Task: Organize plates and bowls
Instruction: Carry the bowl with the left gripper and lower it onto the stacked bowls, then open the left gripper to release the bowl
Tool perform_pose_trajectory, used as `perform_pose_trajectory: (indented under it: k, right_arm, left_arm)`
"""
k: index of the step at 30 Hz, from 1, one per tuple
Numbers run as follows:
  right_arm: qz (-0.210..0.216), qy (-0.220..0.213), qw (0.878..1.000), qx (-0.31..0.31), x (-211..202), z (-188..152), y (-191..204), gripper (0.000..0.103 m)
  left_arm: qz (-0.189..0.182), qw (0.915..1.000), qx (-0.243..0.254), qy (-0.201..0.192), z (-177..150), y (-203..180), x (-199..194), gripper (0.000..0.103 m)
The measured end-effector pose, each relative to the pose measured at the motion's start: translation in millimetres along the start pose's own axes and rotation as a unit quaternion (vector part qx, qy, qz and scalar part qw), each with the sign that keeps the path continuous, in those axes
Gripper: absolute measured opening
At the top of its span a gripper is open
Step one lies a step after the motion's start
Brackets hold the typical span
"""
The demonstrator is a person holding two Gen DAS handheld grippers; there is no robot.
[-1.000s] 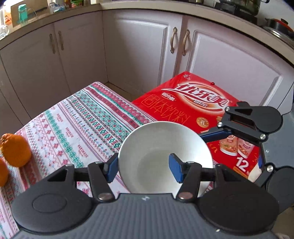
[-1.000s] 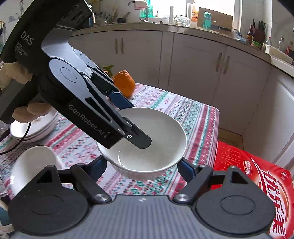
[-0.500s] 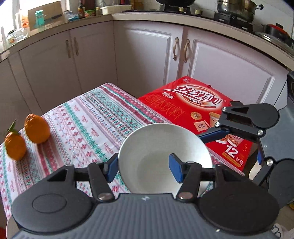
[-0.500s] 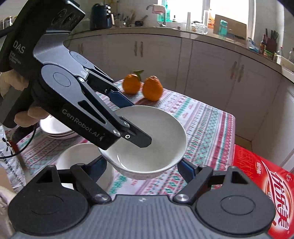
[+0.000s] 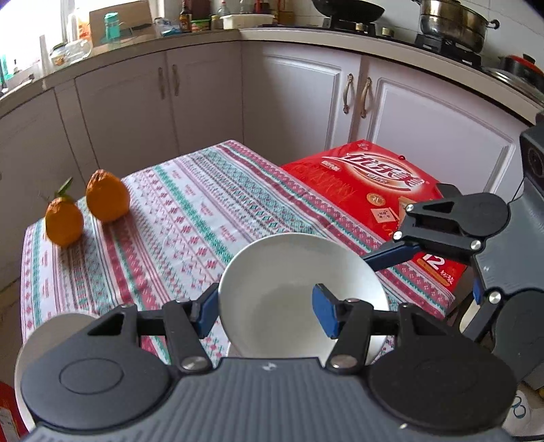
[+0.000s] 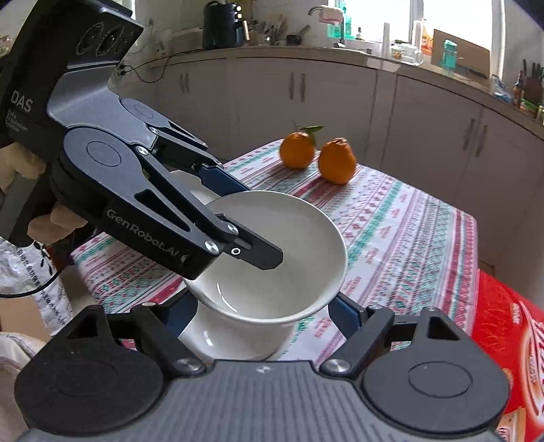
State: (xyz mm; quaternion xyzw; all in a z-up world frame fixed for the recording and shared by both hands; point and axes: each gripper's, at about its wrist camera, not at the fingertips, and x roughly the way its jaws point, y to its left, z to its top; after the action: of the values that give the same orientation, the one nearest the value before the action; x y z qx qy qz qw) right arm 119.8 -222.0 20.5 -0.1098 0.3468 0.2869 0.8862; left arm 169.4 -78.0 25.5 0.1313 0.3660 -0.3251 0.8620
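A cloth [image 5: 190, 217] with red, green and white stripes of small patterns covers the table. Two oranges [image 5: 86, 207] stand on it near one corner, just beside each other; one has a green leaf on its stem. Past the table edge lies a red box [image 5: 367, 183] with white letters, lower than the cloth. Behind are pale cabinets [image 5: 204, 102] with metal handles, under a long counter [image 6: 374, 57]. On the counter stand bottles, a teal cup [image 5: 111, 25] and a cardboard box [image 5: 132, 15]. A steel pot [image 5: 452, 20] and a black pan [image 5: 346, 10] sit on the stove. A dark kettle [image 6: 222, 23] is near the sink tap [image 6: 326, 10].
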Motion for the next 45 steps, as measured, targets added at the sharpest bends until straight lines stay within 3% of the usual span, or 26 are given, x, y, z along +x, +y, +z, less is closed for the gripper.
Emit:
perform_pose_trajectory:
  k: [14,37,39,41,45]
  right_arm:
    - [0.013,0.027,1.0,-0.001,14,-14,11,0.087]
    - [0.007,0.048,0.999,-0.01,27,-21,13,0.087]
    - [0.007,0.05,0.999,-0.009,28,-21,13,0.091]
    - [0.007,0.043,0.999,-0.007,26,-22,13,0.103]
    - [0.012,0.035,0.999,-0.009,19,-20,10,0.103]
  left_arm:
    - [-0.002,0.9999,-0.015,0.004,-26,2,4,0.057]
    - [-0.009,0.9994,-0.032,0.009,-39,6,16,0.057]
    - [-0.01,0.9993,-0.034,0.008,-40,8,16,0.06]
    - [-0.01,0.9993,-0.036,0.006,-40,9,17,0.066]
    - [-0.004,0.9996,-0.028,-0.007,-41,9,9,0.076]
